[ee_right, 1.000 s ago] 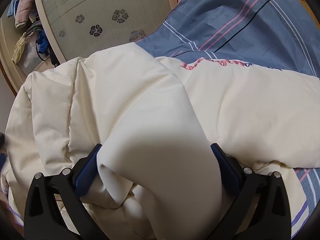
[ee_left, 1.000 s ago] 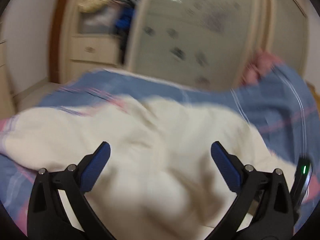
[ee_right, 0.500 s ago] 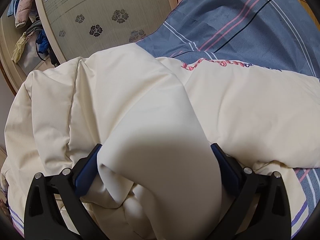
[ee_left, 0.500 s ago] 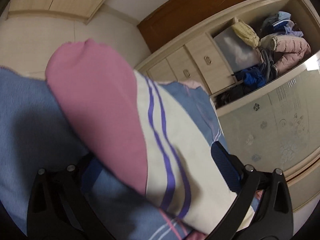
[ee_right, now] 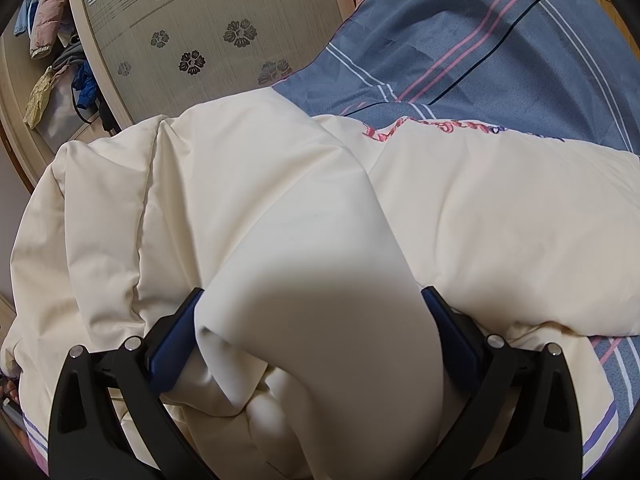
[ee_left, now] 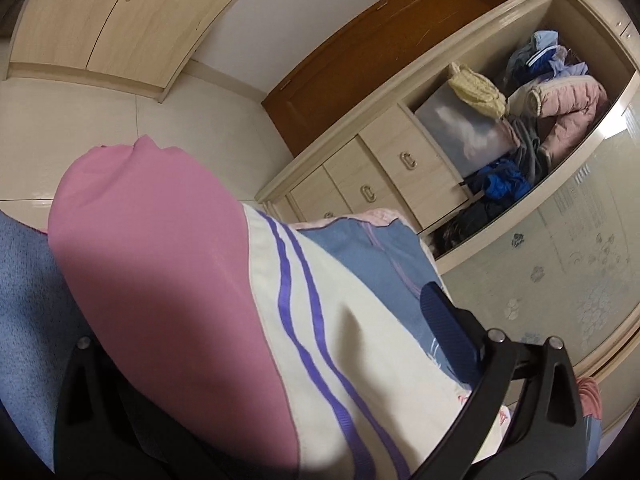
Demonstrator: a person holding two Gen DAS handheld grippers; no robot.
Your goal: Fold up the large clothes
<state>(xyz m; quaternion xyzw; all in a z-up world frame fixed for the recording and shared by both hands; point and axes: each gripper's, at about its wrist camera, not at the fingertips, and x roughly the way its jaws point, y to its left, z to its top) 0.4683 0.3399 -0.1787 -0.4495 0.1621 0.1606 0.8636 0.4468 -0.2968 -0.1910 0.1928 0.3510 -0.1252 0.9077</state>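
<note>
A big cream garment (ee_right: 280, 208) lies bunched on the blue striped bed cover (ee_right: 460, 40). It has pink embroidery (ee_right: 432, 128) near its far edge. My right gripper (ee_right: 312, 328) stands wide, with a thick fold of the cream cloth between its blue pads (ee_right: 452, 332). In the left wrist view my left gripper (ee_left: 256, 344) is wide too, with a pink cuff (ee_left: 160, 280) and cream cloth with purple stripes (ee_left: 320, 340) filling the gap. Its left finger is hidden under the cloth.
A wardrobe with drawers (ee_left: 372, 184) and an open shelf of piled clothes (ee_left: 540, 112) stands beside the bed. A frosted sliding door with flower prints (ee_right: 208, 32) runs along the bed's far side. A brown door (ee_left: 360, 68) and pale floor tiles (ee_left: 80, 128) lie beyond.
My left gripper swung from over the cream garment to the pink cuff and striped hem, now between its fingers. My right gripper stayed still on its fold.
</note>
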